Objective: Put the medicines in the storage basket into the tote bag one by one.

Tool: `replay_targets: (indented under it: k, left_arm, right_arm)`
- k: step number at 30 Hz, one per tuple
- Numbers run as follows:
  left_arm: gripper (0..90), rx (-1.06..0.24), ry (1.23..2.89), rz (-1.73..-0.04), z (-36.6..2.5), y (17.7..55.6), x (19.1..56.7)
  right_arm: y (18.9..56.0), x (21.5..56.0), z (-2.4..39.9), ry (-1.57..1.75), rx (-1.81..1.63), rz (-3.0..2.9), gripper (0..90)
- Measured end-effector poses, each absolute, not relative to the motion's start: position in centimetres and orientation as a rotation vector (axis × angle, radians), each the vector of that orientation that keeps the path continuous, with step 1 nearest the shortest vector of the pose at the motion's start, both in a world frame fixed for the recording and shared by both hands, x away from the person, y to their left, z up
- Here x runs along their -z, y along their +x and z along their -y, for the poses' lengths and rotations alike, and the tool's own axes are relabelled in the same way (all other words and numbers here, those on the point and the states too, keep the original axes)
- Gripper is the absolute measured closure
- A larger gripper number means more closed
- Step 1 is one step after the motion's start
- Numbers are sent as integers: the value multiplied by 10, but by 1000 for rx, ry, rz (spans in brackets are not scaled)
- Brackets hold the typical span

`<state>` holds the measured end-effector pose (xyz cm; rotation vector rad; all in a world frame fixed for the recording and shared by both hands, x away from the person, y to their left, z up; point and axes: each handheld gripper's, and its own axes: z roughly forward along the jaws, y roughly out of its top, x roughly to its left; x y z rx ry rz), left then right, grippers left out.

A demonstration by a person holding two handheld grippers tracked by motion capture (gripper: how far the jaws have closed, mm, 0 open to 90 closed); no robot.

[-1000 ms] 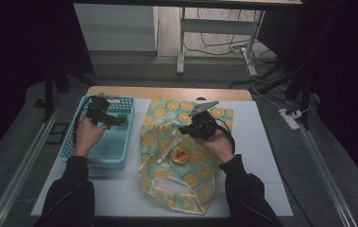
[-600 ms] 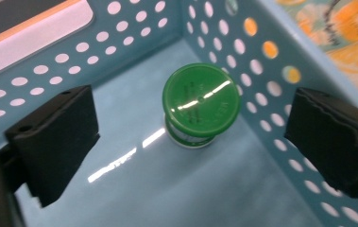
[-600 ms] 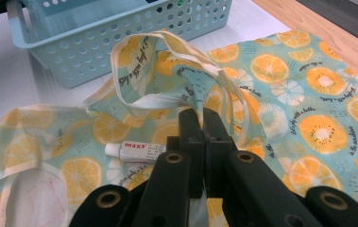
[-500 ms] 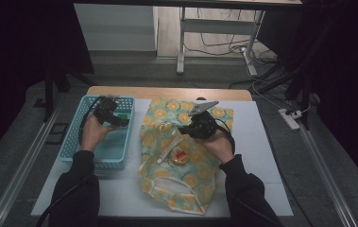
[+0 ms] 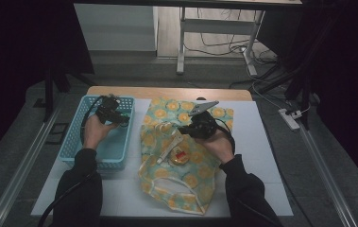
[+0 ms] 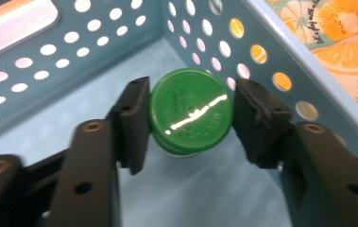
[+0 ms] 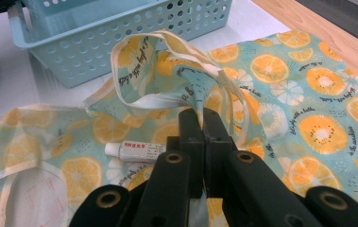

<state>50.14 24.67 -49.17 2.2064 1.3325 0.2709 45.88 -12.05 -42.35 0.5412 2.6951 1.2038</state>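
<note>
The left gripper (image 5: 120,118) has come a little lower into the blue basket (image 5: 75,153), toward the basket's wall on the side of the patterned bag (image 5: 186,175). Its jaws, wide apart a second ago, have just been closing, and now a round green cap (image 6: 191,112) sits between them near the basket's corner. One pad (image 6: 134,118) looks to touch the cap's edge, while the other pad (image 6: 254,118) is right against the opposite edge or just off it.
</note>
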Motion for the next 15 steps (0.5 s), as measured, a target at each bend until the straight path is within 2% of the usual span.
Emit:
replay_targets:
  k: [15]
  left_arm:
    - [523,-233,2128,-1419,-255,497,484]
  right_arm:
    - [459,423,121,542,-1207,-2691,895]
